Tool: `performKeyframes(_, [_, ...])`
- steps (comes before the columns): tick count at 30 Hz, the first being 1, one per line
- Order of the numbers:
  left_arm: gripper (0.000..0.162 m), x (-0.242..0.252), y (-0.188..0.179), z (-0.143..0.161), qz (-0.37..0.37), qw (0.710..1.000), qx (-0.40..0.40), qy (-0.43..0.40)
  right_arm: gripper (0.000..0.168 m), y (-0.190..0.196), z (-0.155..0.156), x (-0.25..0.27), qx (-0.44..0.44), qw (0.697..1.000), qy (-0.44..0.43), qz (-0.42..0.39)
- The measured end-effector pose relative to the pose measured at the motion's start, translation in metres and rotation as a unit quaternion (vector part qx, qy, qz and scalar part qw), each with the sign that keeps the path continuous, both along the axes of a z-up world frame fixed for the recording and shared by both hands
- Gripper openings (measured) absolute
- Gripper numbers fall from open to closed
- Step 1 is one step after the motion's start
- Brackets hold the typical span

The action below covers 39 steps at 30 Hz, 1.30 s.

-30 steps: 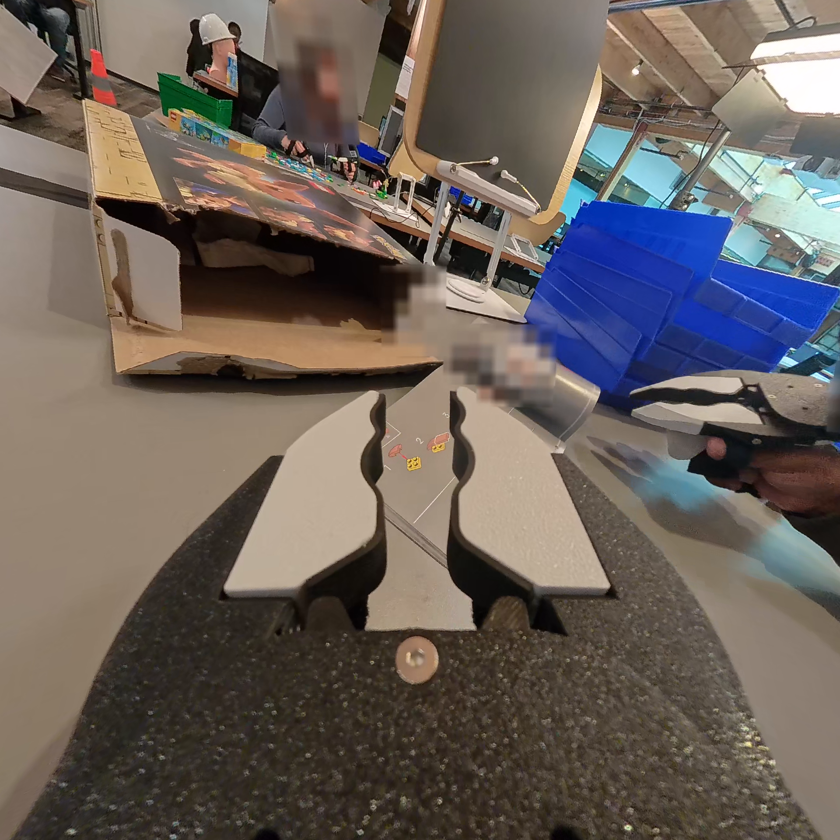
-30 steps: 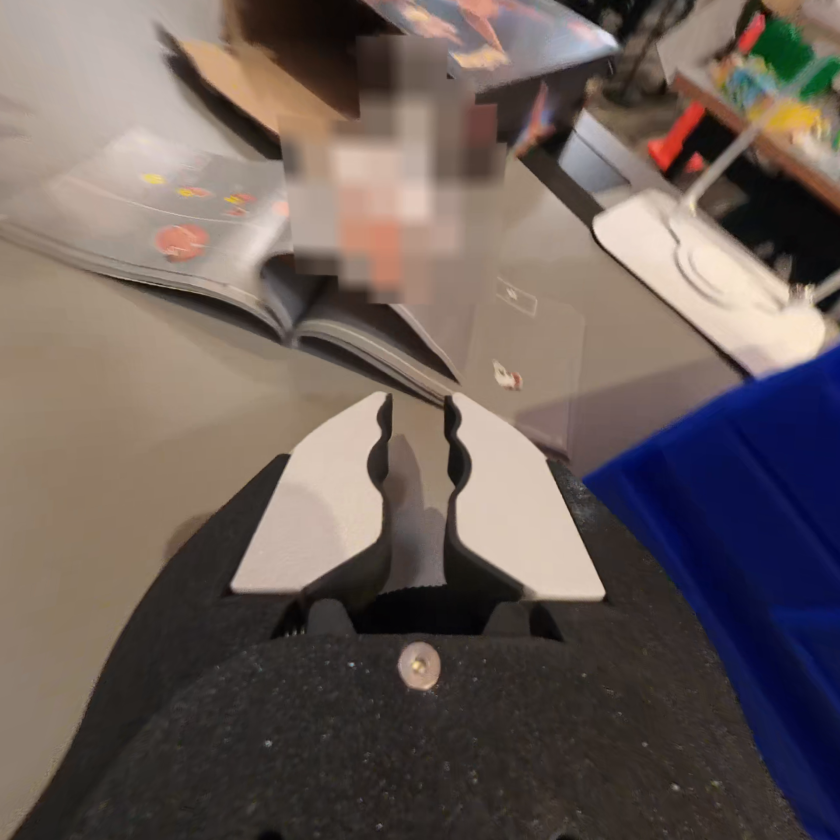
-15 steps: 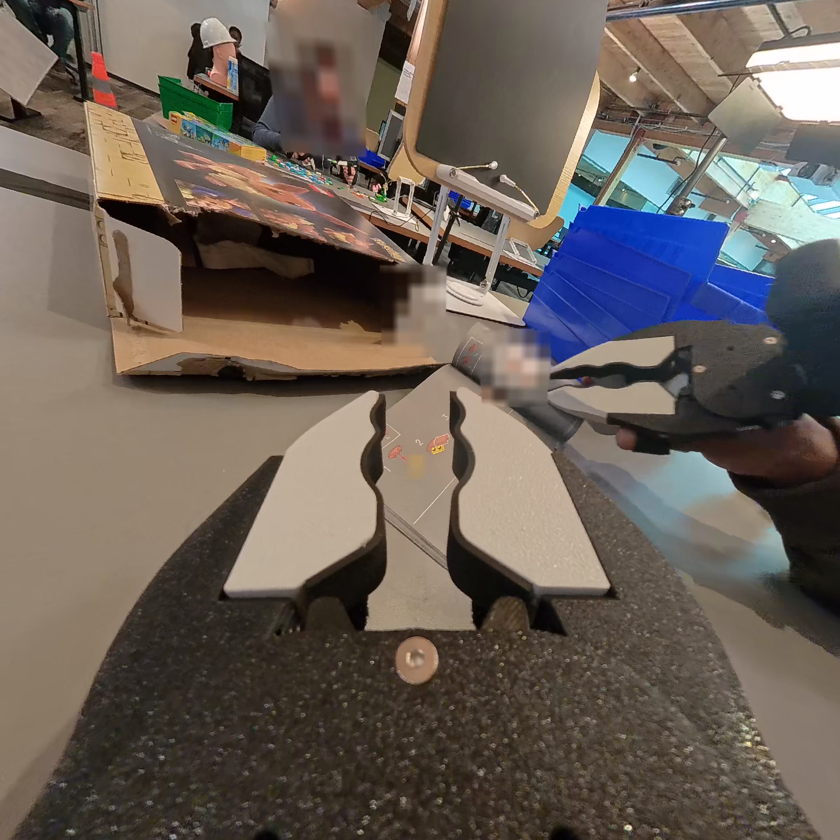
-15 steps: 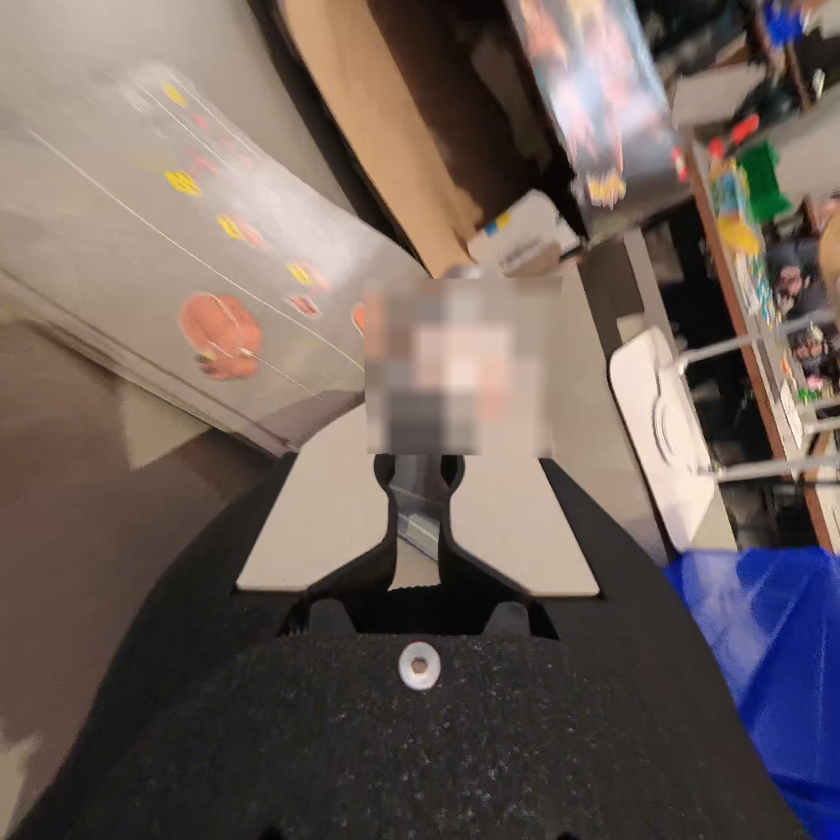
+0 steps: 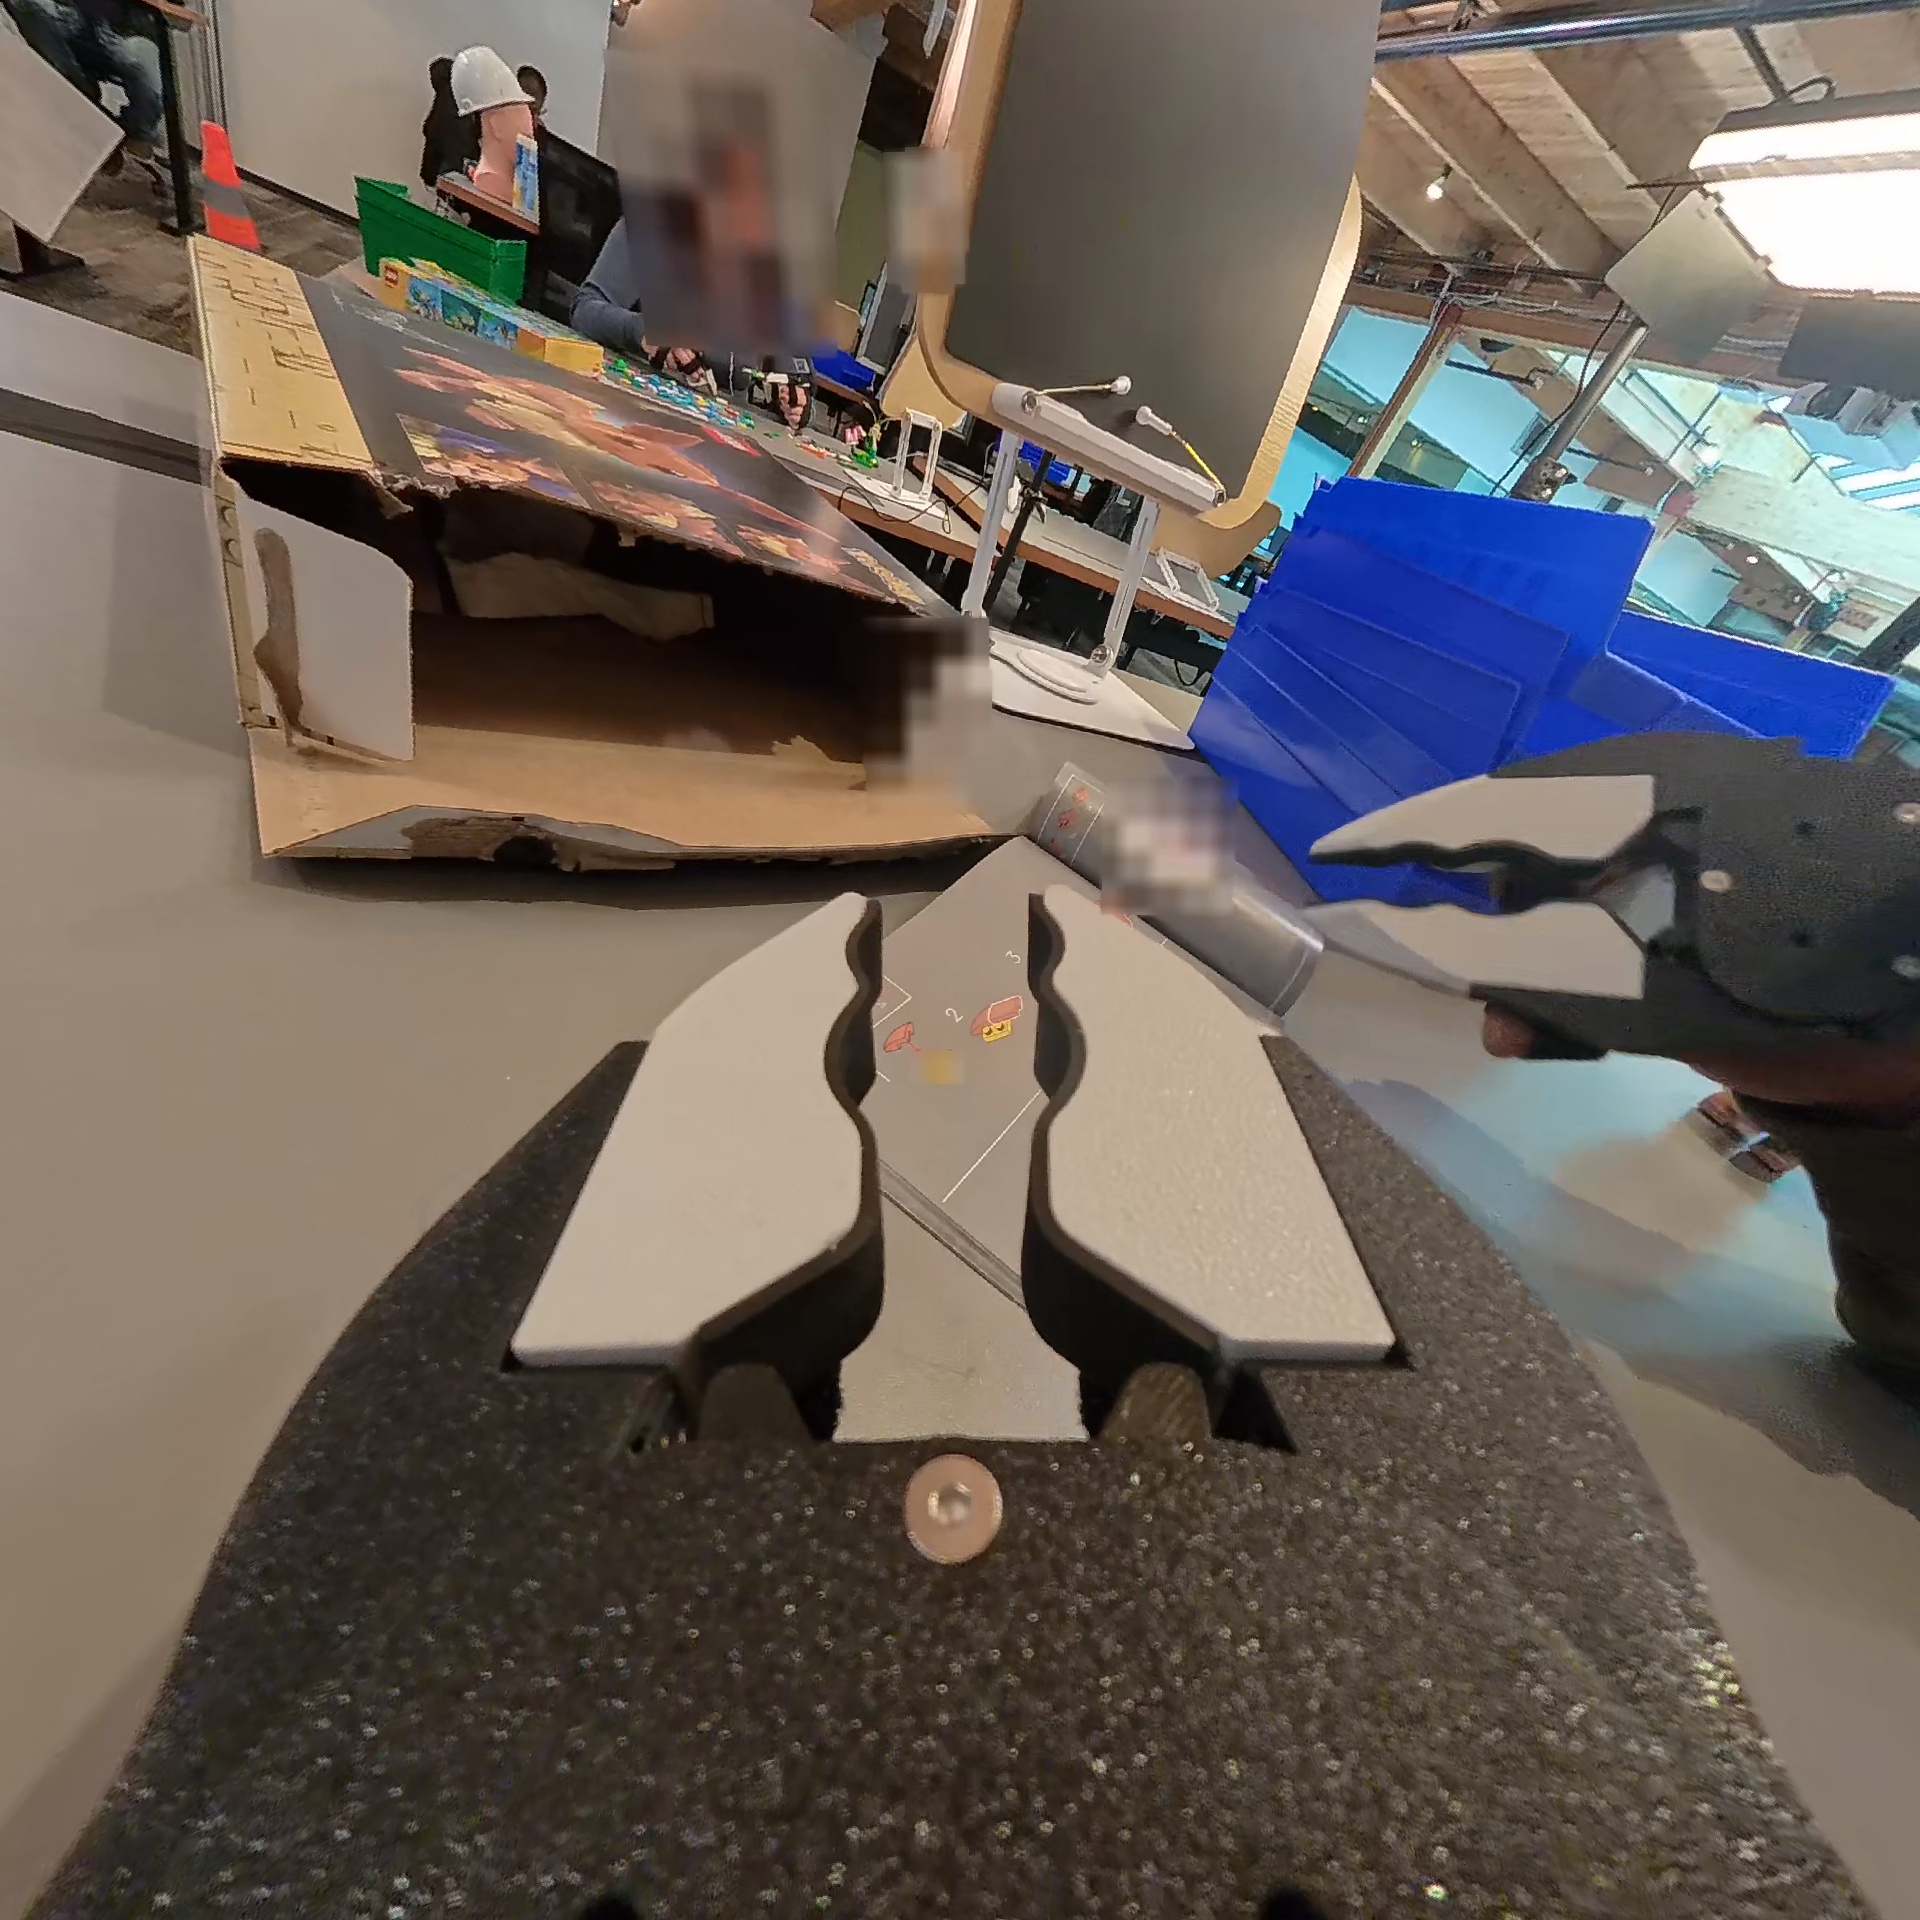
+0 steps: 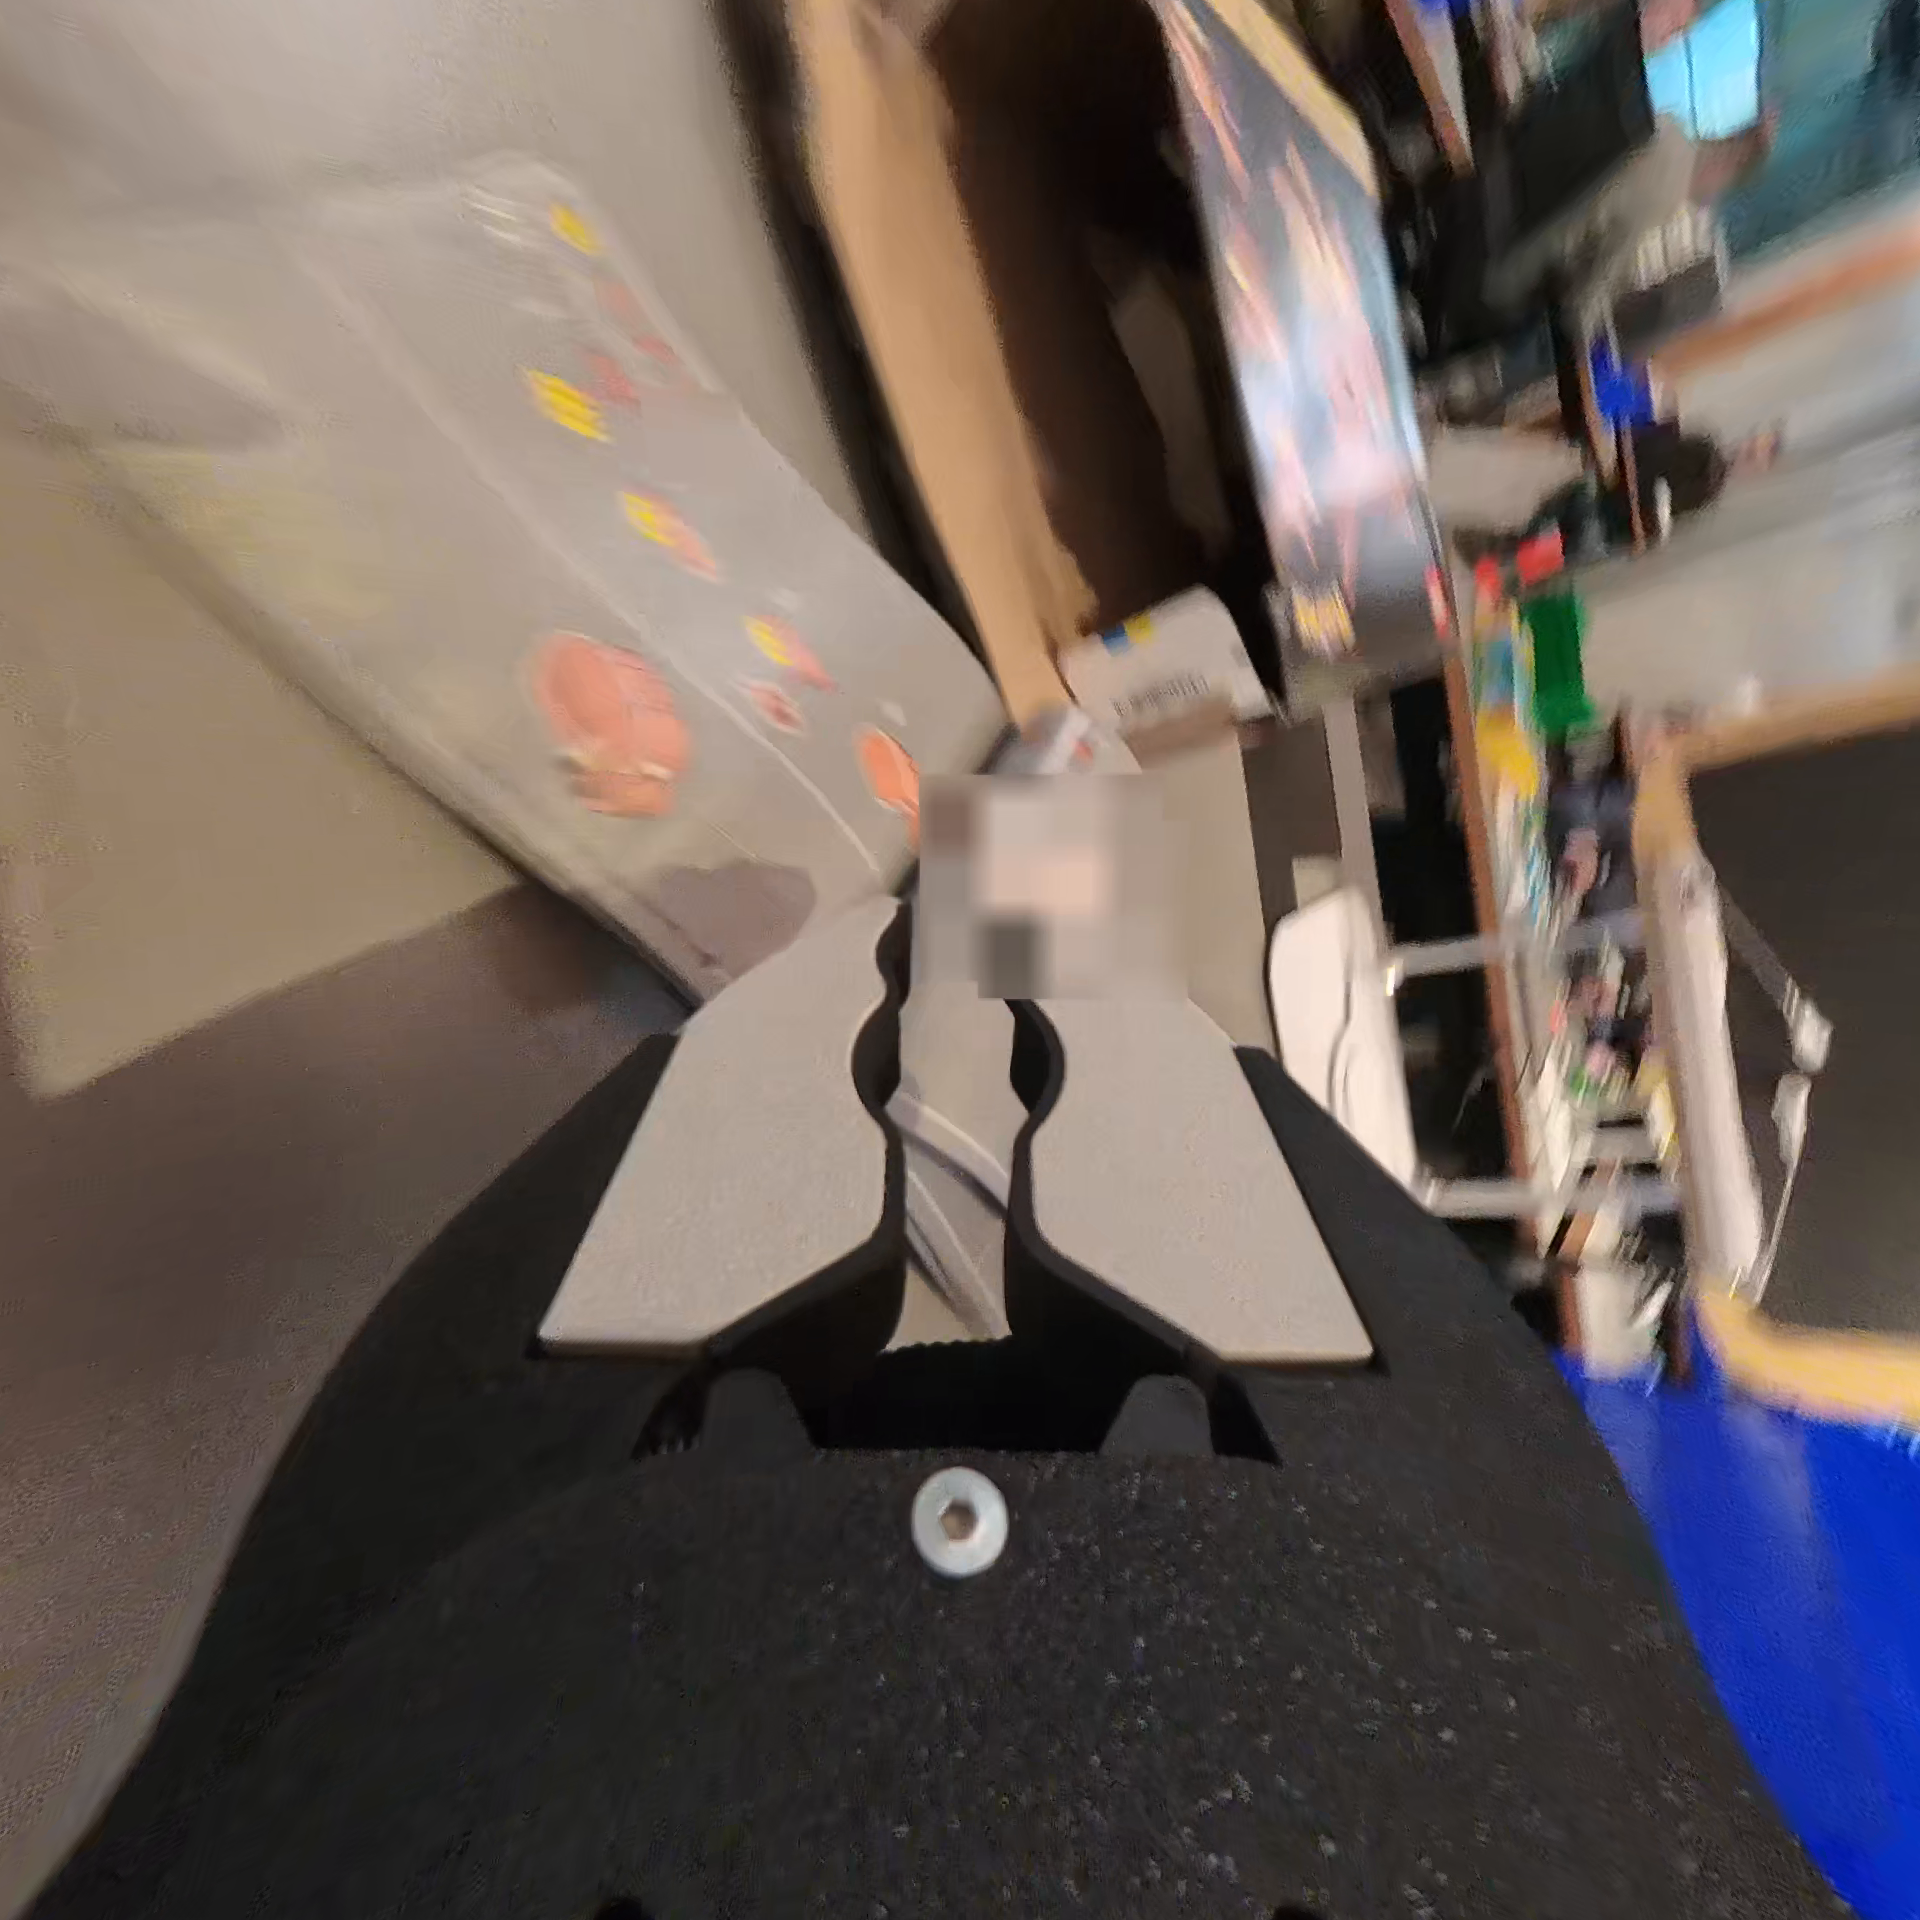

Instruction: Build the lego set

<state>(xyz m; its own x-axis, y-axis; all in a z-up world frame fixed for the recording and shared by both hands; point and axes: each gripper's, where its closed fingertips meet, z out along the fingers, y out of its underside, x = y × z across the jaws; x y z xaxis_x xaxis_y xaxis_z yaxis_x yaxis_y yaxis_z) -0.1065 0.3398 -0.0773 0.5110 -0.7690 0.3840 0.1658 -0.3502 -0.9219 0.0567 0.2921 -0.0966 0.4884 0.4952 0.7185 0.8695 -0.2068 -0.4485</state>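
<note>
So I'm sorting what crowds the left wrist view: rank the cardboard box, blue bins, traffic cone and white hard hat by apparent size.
1. cardboard box, nearest and widest
2. blue bins
3. and 4. traffic cone and white hard hat: both far off and look alike, so unranked.

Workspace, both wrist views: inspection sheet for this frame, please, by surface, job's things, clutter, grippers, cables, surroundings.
Surface: grey table, smooth.
Job's things: instruction booklet lying open, one page curled up at its right edge; torn-open cardboard set box behind it. No loose bricks seen on this table.
Clutter: stacked blue bins at right; white lamp base behind the box.
Grippers: left gripper open, low over the booklet, empty. Right gripper at the curled page; the blur hides whether it grips.
Cables: nothing seen.
Surroundings: a person seated at a far table with coloured pieces; green crates, orange cone.
</note>
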Motion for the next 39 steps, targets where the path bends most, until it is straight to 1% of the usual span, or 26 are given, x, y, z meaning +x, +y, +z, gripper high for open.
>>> performKeyframes(1, [0.026,0.000,0.000,0.000,0.000,1.000,0.000,0.000,0.018,-0.006,-0.005,-0.013,-0.011,0.998,-0.033,0.051])
performKeyframes(3, [0.026,0.000,0.000,0.000,0.001,1.000,0.000,0.001,0.023,-0.017,-0.022,-0.025,-0.040,0.984,-0.116,0.132])
performKeyframes(5, [0.026,0.000,0.000,0.000,0.002,1.000,0.001,0.001,0.027,-0.023,-0.035,-0.023,-0.064,0.970,-0.169,0.164])
performKeyframes(9, [0.026,-0.001,0.000,0.000,0.002,1.000,0.001,0.000,0.031,-0.029,-0.044,-0.021,-0.089,0.963,-0.181,0.181])
performKeyframes(14, [0.026,0.000,0.000,0.000,0.001,1.000,0.001,0.000,0.031,-0.013,-0.056,-0.010,-0.064,0.947,-0.266,0.169])
performKeyframes(15, [0.026,-0.001,0.000,0.000,0.001,1.000,0.001,0.000,0.028,-0.010,-0.058,-0.008,-0.058,0.944,-0.280,0.165])
performKeyframes(16, [0.026,-0.001,0.000,0.000,0.001,1.000,0.001,-0.001,0.020,-0.008,-0.058,-0.007,-0.049,0.943,-0.288,0.161])
performKeyframes(19, [0.027,-0.001,0.000,0.001,0.001,1.000,0.001,-0.004,0.015,-0.010,-0.054,-0.010,-0.038,0.948,-0.281,0.144])
performKeyframes(23, [0.027,-0.001,0.000,0.001,-0.001,1.000,-0.001,-0.005,0.015,-0.027,-0.050,-0.017,-0.049,0.958,-0.254,0.121])
performKeyframes(26, [0.026,-0.001,0.000,0.001,-0.001,1.000,0.000,-0.004,0.015,-0.037,-0.049,-0.027,-0.050,0.964,-0.230,0.120])
performKeyframes(29, [0.026,-0.001,0.000,0.001,-0.001,1.000,0.000,-0.004,0.015,-0.032,-0.051,-0.026,-0.042,0.972,-0.206,0.105])
performKeyframes(31, [0.026,-0.001,0.000,0.001,0.000,1.000,0.002,-0.004,0.017,-0.030,-0.054,-0.021,-0.049,0.972,-0.207,0.099])
performKeyframes(33, [0.026,-0.002,0.000,0.001,0.001,1.000,0.002,-0.006,0.024,-0.034,-0.056,-0.019,-0.078,0.973,-0.189,0.109])
performKeyframes(36, [0.026,-0.001,0.000,0.001,0.000,1.000,0.002,-0.006,0.029,-0.046,-0.049,-0.034,-0.126,0.974,-0.109,0.152])
performKeyframes(38, [0.026,-0.001,-0.001,0.001,0.000,1.000,0.001,-0.005,0.033,-0.050,-0.040,-0.047,-0.152,0.969,-0.065,0.186])
performKeyframes(39, [0.026,-0.001,-0.001,0.001,-0.001,1.000,0.001,-0.004,0.036,-0.050,-0.038,-0.051,-0.166,0.964,-0.058,0.201])
